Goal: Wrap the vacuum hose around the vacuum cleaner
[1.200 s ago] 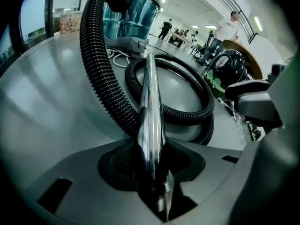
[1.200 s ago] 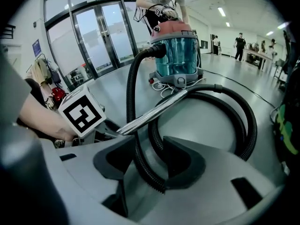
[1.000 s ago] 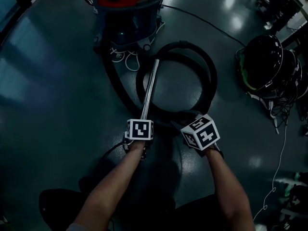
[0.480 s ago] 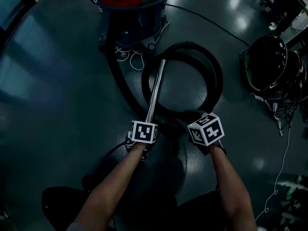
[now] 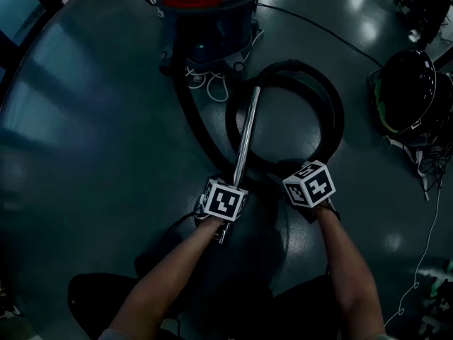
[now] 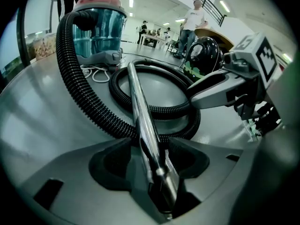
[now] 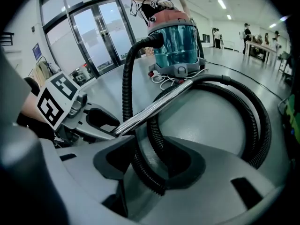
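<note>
1. Head view. My left tongs (image 5: 228, 198) and right tongs (image 5: 309, 184) sit low centre of the frame, side by side. The vacuum (image 5: 209, 9) stands at top centre. The hose (image 5: 333, 119) lies in one loose loop on the floor (image 5: 85, 119) between vacuum and tongs. The tube (image 5: 246, 129) runs straight across that loop toward my left tongs. Progress, as I judge it: no turn of hose is round the vacuum yet, so all the wrapping is left.
2. Left gripper view. The left tongs (image 6: 150, 158) are spread and have just been opening. The tube lies between the jaws, with a gap on each side and no pinch. The hose climbs at upper left to the top of the vacuum.
3. Right gripper view. The right tongs (image 7: 150, 165) are spread. The hose passes between them, close to the left jaw and clear of the other, so it is not gripped.
4. Surface and room. The floor is smooth, grey and glossy, with lamp glare. A white cord (image 5: 212, 83) lies at the foot of the vacuum, and a black domed object (image 5: 410, 91) sits at right. The hall is large, with glass doors (image 7: 93, 32) and people (image 6: 192, 18) far off.
</note>
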The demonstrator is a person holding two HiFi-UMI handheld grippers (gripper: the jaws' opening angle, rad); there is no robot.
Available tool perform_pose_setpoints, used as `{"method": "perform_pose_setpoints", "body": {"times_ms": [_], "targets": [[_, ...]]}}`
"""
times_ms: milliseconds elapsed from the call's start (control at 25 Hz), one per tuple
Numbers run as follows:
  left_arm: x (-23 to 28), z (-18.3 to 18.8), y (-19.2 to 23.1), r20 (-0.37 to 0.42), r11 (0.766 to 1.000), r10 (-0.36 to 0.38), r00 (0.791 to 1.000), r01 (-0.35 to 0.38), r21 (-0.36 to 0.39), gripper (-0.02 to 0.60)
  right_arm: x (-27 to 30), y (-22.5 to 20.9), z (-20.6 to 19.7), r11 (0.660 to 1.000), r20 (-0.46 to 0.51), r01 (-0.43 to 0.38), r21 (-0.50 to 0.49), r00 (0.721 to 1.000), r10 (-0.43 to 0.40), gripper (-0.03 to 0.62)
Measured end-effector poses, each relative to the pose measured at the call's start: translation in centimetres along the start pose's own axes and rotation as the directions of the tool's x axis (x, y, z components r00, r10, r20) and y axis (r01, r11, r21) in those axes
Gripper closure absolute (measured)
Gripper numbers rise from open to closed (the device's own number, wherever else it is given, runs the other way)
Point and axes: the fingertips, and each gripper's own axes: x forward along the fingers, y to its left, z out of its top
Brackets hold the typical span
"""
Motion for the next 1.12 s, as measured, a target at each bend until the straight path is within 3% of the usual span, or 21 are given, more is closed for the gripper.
{"method": "perform_pose_setpoints", "body": {"times_ms": [320, 440, 560, 800, 960, 1120], "targets": [[-3.4, 2.5, -0.2, 0.069, 0.983, -0.093, 0.993, 0.081, 0.167, 0.358, 0.5, 0.8, 2.5, 0.999, 0.055, 0.006, -0.040, 0.998, -0.004, 0.425], [-4.6, 3.2, 0.4, 0.100, 0.971, -0.084, 0.991, 0.059, 0.232, 0.478, 0.5, 1.8, 3.1, 0.998, 0.070, 0.000, -0.068, 0.998, 0.005, 0.428], [-5.6, 4.3, 1.1, 0.130, 0.954, -0.088, 0.988, 0.046, 0.297, 0.575, -0.1, 1.9, 3.9, 0.993, 0.095, 0.057, -0.100, 0.994, -0.047, 0.569], [-9.4, 7.2, 1.1, 0.153, 0.913, -0.161, 0.975, 0.088, 0.400, 0.575, -3.6, 5.1, 5.8, 0.986, 0.202, 0.146, -0.084, 0.971, -0.127, 0.591], [-14.1, 8.8, -0.1, 0.153, 0.869, -0.199, 0.968, 0.102, 0.485, 0.575, -7.2, 7.3, 6.7, 0.969, 0.246, 0.239, -0.064, 0.945, -0.216, 0.591], [-19.2, 10.9, -2.4, 0.163, 0.857, -0.240, 0.957, 0.129, 0.499, 0.575, -11.6, 9.0, 8.1, 0.953, 0.279, 0.301, 0.027, 0.913, -0.296, 0.591]]}}
